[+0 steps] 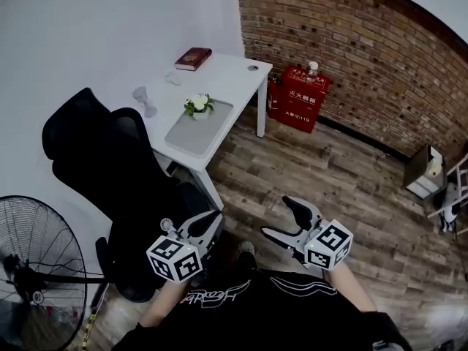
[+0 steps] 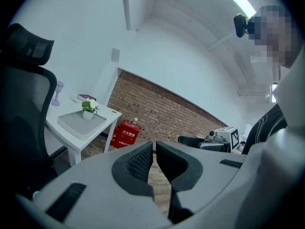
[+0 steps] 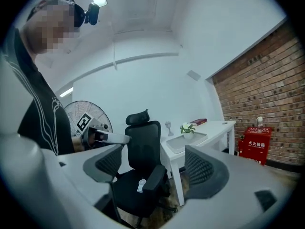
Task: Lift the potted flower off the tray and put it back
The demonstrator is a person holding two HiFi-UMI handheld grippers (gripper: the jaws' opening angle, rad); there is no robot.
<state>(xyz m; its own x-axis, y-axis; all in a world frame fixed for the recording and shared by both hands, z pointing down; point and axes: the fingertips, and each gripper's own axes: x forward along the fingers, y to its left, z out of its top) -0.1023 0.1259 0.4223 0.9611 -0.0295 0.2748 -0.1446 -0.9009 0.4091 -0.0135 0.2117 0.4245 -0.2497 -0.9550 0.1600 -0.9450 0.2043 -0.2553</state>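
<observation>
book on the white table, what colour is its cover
The rectangular hardcover book is dark red, clearest in the head view.

Potted flower (image 1: 198,106) on tray (image 1: 191,136), black chair (image 1: 110,159) nearby

Small office or study rm: white desk (image 1: 235,75) against a plain white wall (image 1: 95,28) w/ a book (image 1: 193,58) on it, black mesh office chair (image 1: 102,156) w/ headrest right beside it. Brick wall (image 1: 365,57) on the other side, wood-plank floor (image 1: 336,189), red fire-extinguisher box (image 1: 303,93) near the desk leg, big pedestal fan (image 1: 33,247) behind the chair.
</observation>
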